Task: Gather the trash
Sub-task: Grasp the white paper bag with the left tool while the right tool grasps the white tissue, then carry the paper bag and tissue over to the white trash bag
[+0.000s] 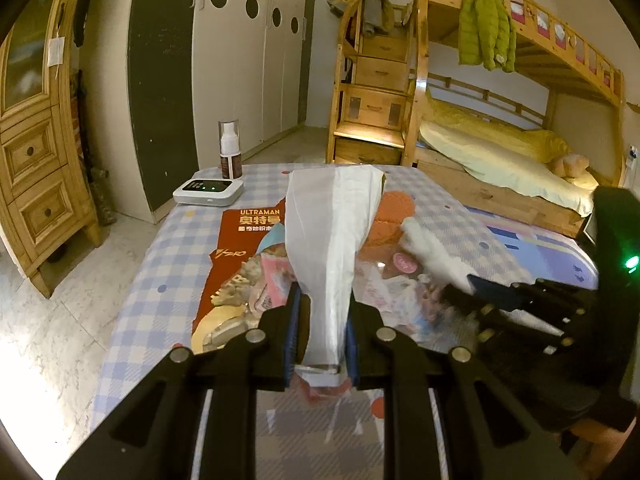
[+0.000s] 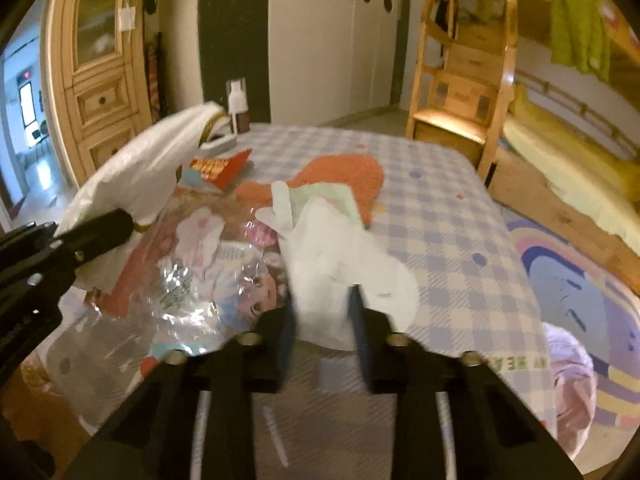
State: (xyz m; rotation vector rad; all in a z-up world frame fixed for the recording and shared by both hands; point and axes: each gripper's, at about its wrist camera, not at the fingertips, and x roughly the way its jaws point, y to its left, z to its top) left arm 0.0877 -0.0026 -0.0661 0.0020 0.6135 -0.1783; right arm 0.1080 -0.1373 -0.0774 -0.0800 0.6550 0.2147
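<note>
Left gripper (image 1: 322, 332) we've got clamped on the white plastic bag (image 1: 336, 240); right gripper (image 2: 322, 320) is pinching crumpled white tissue (image 2: 340, 264) over the checkered table (image 2: 460, 232).

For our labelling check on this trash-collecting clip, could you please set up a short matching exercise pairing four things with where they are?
Things:
1. white plastic bag
2. crumpled tissue
3. spray bottle
4. green jacket

Places:
a. hanging on the bunk bed rail
b. between the fingers of the left gripper
c. standing at the far corner of the checked sheet
d. between the fingers of the right gripper

Pairs: 1-b, 2-d, 3-c, 4-a
</note>
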